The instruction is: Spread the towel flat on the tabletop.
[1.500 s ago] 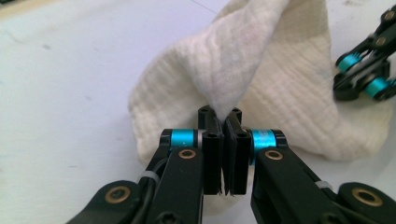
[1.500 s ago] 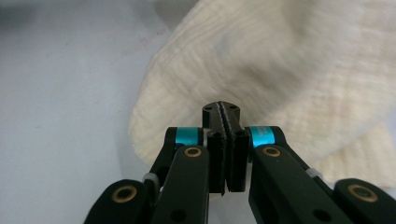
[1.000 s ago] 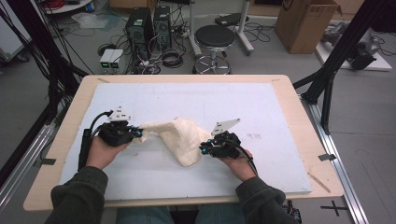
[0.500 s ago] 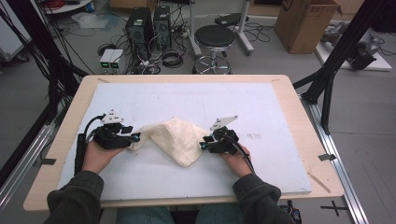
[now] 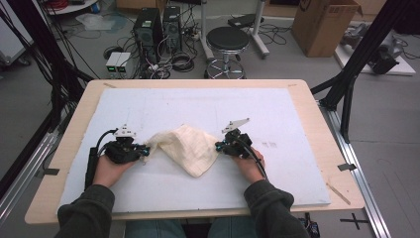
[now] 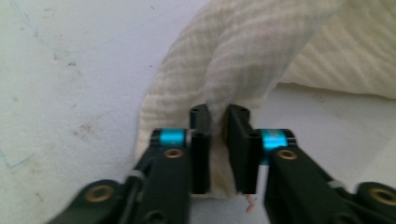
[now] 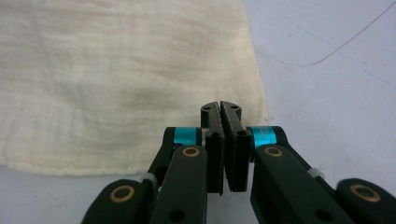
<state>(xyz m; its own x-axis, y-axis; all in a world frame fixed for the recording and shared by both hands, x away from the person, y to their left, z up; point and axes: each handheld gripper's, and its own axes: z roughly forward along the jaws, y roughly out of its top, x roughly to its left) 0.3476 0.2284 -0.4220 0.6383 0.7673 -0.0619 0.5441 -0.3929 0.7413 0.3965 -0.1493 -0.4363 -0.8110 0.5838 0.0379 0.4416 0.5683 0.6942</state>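
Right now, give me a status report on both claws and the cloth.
Left claw shut on cloth, jaws just closed. Right claw shut on cloth's edge. Cloth lies bunched between them on white mat. Nothing in the way.

Both grippers' fingers [image 6: 201, 135] clamped together

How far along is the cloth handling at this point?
Done: both grips look set. The left gripper pinches a bunched corner of the cream cloth; the right gripper is shut at its opposite edge, apparently on the fabric. In hand: the cloth sits humped and creased between them on the white mat. Left: smoothing or folding it.
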